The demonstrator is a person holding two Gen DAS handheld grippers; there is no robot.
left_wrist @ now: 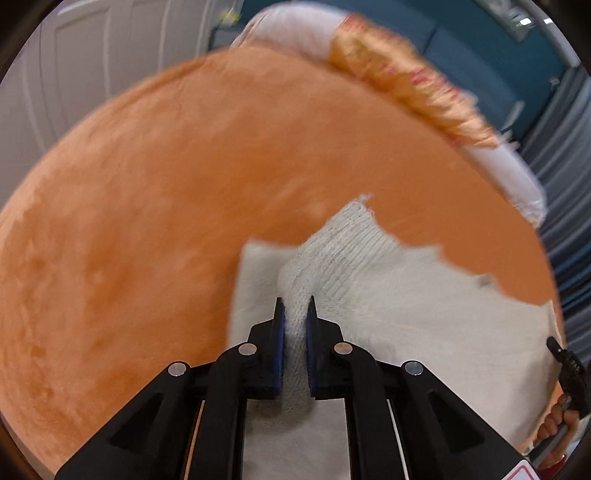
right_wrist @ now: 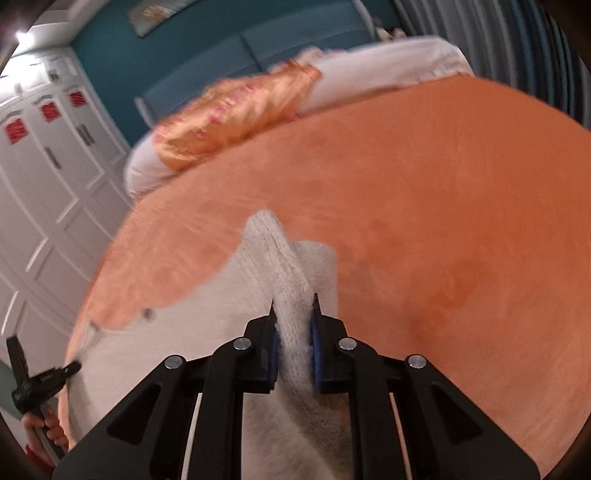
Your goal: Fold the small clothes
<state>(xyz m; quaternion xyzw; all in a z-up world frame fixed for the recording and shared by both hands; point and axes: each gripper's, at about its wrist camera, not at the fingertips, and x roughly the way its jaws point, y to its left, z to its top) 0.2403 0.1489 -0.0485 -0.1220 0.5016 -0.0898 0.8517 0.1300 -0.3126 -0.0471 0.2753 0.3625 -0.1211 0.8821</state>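
Note:
A white knitted garment lies spread on an orange blanket. My left gripper is shut on a pinched ridge of its ribbed edge, with the knit bunched between the blue pads. In the right wrist view the same white garment reaches left, and my right gripper is shut on another raised fold of its ribbed edge. The orange blanket fills the rest of that view. Each gripper's handle shows at the edge of the other's view, held by a hand.
An orange patterned pillow lies on white bedding at the bed's head. White wardrobe doors stand to the left, a teal wall behind, and grey curtains beside the bed.

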